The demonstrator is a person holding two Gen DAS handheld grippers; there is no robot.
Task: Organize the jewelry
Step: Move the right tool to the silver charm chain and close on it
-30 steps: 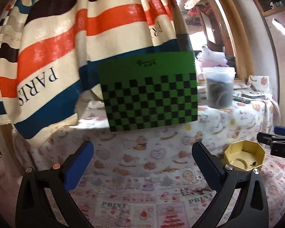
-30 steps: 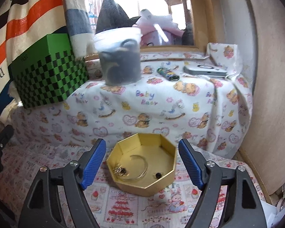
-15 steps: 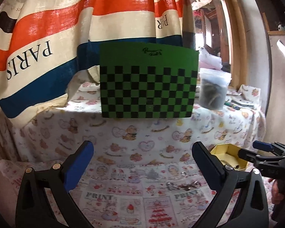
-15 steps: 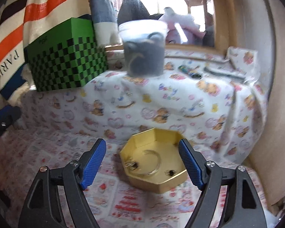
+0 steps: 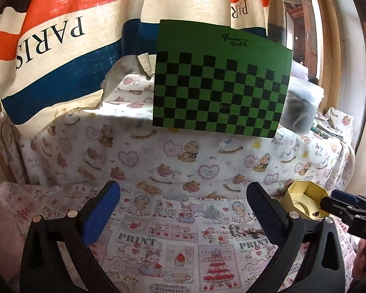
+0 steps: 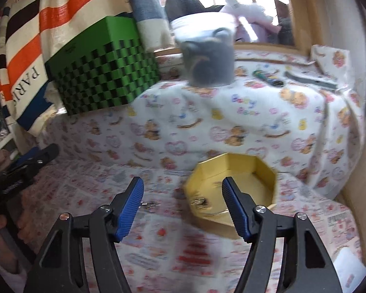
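The left gripper [image 5: 183, 210] stands wide apart above the printed cloth [image 5: 158, 244], nothing between its blue pads [image 5: 100, 214]. A silver chain [image 5: 244, 232] lies on the cloth just beside the left gripper's right-hand finger. The right gripper [image 6: 183, 207], half open and empty, has just been closing; it hovers in front of the gold octagonal box [image 6: 231, 183], which holds a bangle [image 6: 217, 211] and small pieces. A green checkered box [image 5: 219, 85] and a translucent tub [image 6: 207, 51] stand behind on a raised ledge.
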